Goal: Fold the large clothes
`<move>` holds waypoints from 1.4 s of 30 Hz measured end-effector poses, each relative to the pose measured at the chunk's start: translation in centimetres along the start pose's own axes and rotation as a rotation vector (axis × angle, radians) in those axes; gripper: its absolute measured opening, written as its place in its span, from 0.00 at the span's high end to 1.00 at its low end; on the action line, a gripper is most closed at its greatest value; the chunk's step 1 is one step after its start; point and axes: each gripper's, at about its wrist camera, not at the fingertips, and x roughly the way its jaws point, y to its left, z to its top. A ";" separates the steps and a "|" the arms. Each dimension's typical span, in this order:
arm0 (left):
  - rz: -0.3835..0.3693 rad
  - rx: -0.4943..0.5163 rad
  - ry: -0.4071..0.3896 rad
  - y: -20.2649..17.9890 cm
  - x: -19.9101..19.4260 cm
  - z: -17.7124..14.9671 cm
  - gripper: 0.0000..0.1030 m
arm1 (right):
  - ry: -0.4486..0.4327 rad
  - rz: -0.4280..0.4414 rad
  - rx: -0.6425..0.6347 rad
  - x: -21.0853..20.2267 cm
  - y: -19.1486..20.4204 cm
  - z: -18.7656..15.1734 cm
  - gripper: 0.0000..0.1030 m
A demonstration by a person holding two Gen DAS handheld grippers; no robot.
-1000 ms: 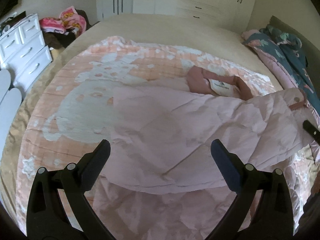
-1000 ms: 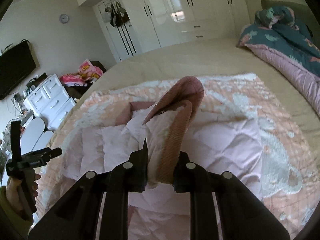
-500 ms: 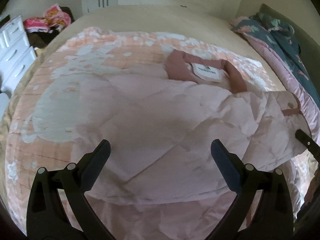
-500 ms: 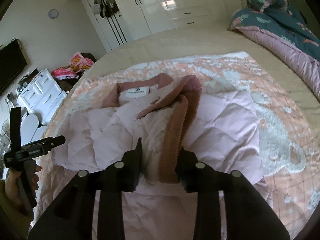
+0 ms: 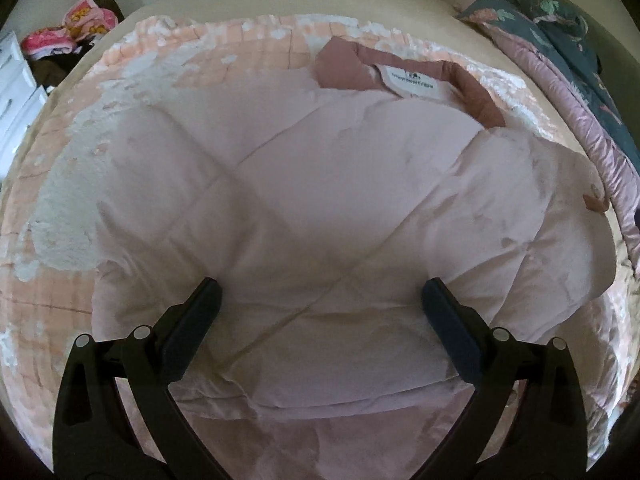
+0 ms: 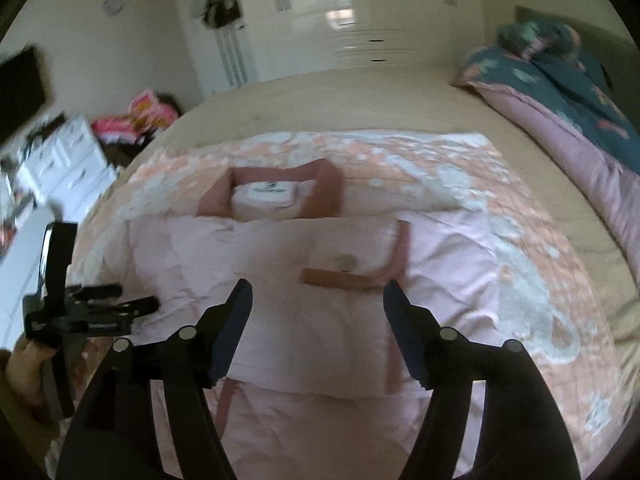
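Left wrist view: my left tongs point(image 5: 320, 300) stand wide apart, nothing between the pads, hovering just over the pale pink quilted jacket point(image 5: 320, 200). The jacket lies flat on the peach-and-white blanket point(image 5: 80, 184) that covers the bed. Its dusty-rose collar point(image 5: 472, 92) with a white label point(image 5: 412, 82) sits at the far side. A buttoned cuff tab point(image 5: 594, 202) shows at the right edge. A teal-and-pink duvet point(image 5: 560, 52) is bunched at far right.

Right wrist view (blurred): my right tongs point(image 6: 318, 300) have just been opening and now stand apart with nothing gripped; the jacket point(image 6: 280, 280) lies beneath them. A folded-in sleeve with a rose cuff point(image 6: 344, 278) lies across the jacket body, just beyond the tips. The collar point(image 6: 328, 192) is at the far end. My left tongs point(image 6: 120, 306) show at the near left, over the jacket's left edge; the hand point(image 6: 24, 364) holds the grip.
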 end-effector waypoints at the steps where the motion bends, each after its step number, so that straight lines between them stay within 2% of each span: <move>1: -0.004 -0.005 0.002 0.1 0.2 -0.1 0.08 | 0.021 0.010 -0.024 0.6 0.9 0.3 0.34; 3: -0.013 -0.011 0.009 0.2 0.5 -0.2 0.08 | 0.073 0.030 -0.056 2.3 2.3 0.7 0.33; 11: -0.030 -0.008 -0.006 0.4 1.0 -0.6 0.08 | 0.220 -0.032 -0.101 8.2 4.5 1.2 0.32; 14: -0.033 -0.008 -0.010 0.5 1.1 -0.7 0.08 | 0.260 -0.031 -0.088 10.0 4.3 0.3 0.26; 24: -0.013 0.014 -0.033 0.0 0.6 -0.9 0.08 | 0.251 -0.088 -0.135 12.3 4.8 -1.5 0.19; 42: 0.002 -0.055 -0.056 1.1 -4.7 -2.7 0.08 | 0.234 -0.098 -0.074 10.8 4.4 -2.6 0.19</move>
